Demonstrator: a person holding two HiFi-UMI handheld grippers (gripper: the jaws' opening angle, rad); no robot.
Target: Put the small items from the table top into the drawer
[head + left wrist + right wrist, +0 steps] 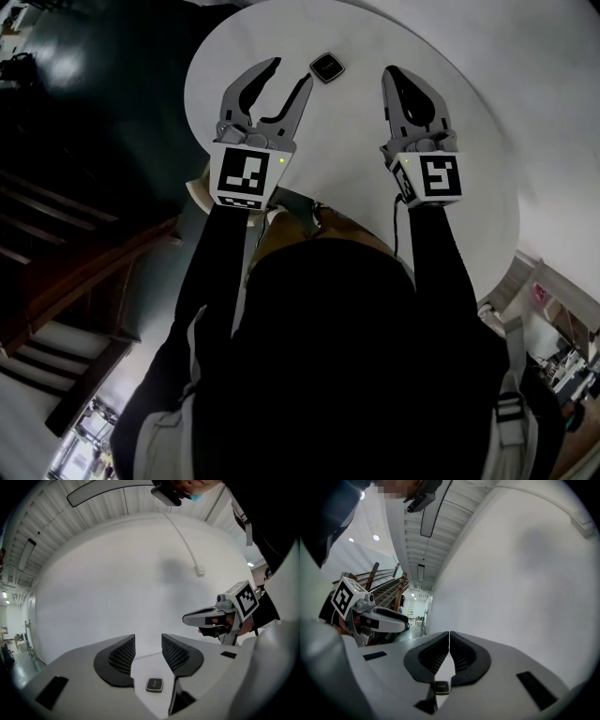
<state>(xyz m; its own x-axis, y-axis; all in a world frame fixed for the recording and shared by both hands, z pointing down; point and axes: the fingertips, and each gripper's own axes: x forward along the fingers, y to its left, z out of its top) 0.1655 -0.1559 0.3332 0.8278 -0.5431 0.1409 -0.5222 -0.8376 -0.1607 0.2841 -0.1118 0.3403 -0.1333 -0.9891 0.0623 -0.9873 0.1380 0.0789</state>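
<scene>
A small flat black square item (327, 67) with a light rim lies on the round white table (487, 187), toward its far side. My left gripper (291, 73) hovers over the table just left of the item. Its jaws stand apart with nothing between them, and the right-hand tip is close to the item. My right gripper (389, 75) is held to the right of the item with its jaws together and empty. Both gripper views look level at a white wall and do not show the item. The left gripper (147, 644) is open there and the right gripper (449, 637) is shut.
A dark floor and wooden stairs (56, 244) lie to the left of the table. The person's dark sleeves and body fill the near side. A thin cable (396, 220) hangs from the right gripper. A white wall (117, 573) stands ahead.
</scene>
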